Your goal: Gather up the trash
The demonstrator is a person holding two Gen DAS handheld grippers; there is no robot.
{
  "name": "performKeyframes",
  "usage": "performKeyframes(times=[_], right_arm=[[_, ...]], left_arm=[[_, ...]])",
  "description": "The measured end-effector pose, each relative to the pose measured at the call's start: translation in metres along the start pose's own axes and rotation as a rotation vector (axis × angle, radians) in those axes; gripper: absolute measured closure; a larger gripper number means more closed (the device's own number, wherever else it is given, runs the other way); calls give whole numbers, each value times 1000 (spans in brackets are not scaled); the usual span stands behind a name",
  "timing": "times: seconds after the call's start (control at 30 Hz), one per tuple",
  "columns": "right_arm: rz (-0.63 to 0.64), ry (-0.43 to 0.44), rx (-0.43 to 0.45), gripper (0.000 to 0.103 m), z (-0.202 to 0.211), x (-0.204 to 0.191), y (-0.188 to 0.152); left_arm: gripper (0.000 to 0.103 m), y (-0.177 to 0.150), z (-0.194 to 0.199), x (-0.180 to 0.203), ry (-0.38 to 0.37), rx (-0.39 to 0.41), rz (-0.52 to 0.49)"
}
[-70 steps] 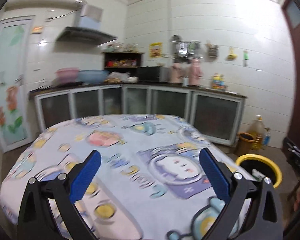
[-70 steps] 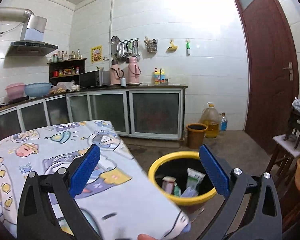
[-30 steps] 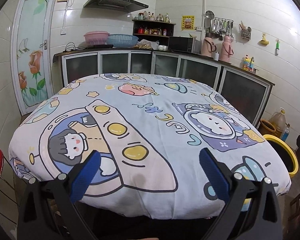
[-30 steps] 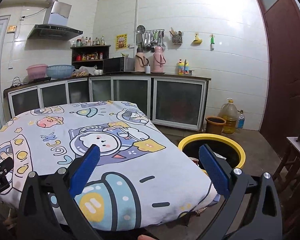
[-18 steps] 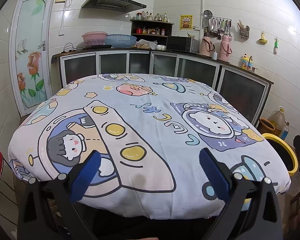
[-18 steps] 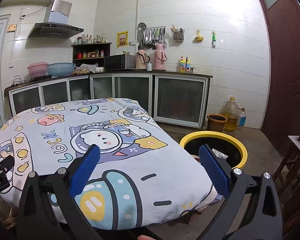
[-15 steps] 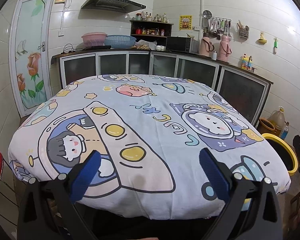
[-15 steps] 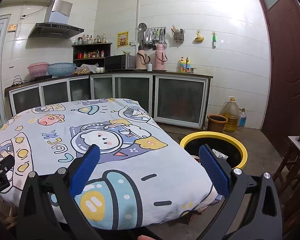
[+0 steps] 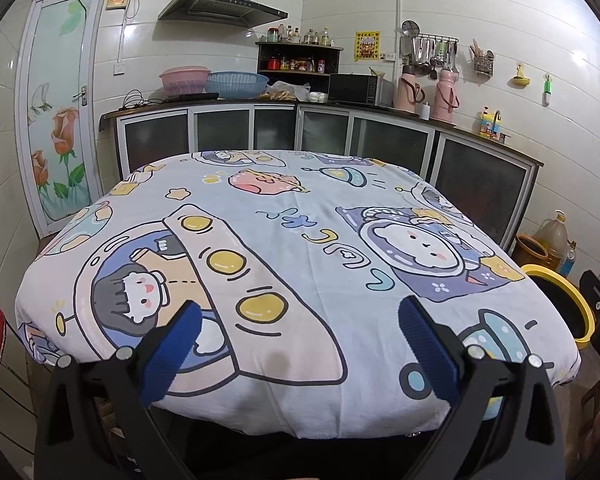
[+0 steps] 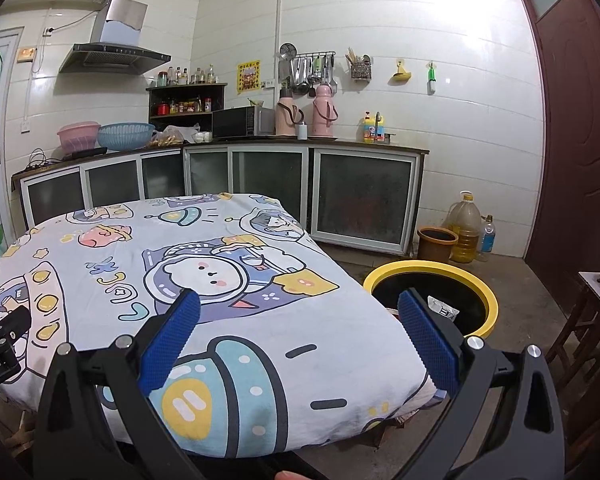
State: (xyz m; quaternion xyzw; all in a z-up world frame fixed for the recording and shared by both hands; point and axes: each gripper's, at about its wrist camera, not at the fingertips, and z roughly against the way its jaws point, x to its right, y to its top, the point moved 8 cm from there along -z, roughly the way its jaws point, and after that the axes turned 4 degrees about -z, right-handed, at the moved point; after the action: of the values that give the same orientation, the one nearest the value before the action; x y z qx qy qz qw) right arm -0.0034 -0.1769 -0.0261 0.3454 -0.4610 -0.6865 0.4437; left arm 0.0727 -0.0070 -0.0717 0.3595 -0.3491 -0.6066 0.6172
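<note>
One table stands under a cartoon cloth. Two grippers show, left and right, each with two blue pads set wide apart. One yellow bin sits on the floor, with at least one wrapper inside. Two pink flasks stand on the counter, along with two basins and one microwave. One oil jug, one small bottle and one brown pot stand by the wall.

Table in front, bin on floor just right of it, wrapper inside; pot and oil jug behind bin, cabinets behind.
</note>
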Motion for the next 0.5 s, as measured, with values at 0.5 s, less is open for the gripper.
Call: performKeyframes(times=[0.5], right_arm=[[4, 8, -13, 8, -1, -1, -2]], left_arm=[[8, -1, -1, 0, -8, -9, 2]])
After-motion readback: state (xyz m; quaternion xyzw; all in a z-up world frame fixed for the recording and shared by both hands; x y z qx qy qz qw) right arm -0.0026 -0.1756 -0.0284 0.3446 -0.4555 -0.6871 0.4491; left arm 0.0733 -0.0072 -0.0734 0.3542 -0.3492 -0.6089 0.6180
